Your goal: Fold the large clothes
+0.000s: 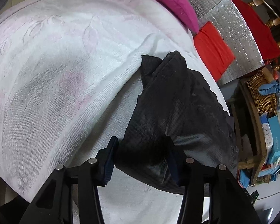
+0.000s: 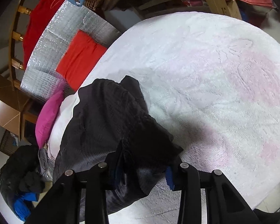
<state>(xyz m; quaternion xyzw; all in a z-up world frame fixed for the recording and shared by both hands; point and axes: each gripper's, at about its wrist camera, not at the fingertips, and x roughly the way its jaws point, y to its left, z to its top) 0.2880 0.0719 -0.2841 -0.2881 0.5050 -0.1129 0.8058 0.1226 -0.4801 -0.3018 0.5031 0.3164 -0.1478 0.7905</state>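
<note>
Nearest, the left gripper (image 1: 140, 155) has its jaws set wide around a bunched fold of the black garment (image 1: 177, 100); whether they pinch it cannot be told. The right gripper (image 2: 142, 169) likewise straddles the black garment (image 2: 110, 119), grip uncertain. The garment lies crumpled on the white towel (image 1: 56, 74), not spread flat, so folding seems barely begun. Beyond sit a pink cushion (image 1: 169, 1) and a red cloth (image 1: 212, 50).

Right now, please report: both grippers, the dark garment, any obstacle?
Left gripper open, straddling black textured garment. Right gripper open, same garment between fingers. Garment bunched on white-pink towel. Nothing in the way.
</note>
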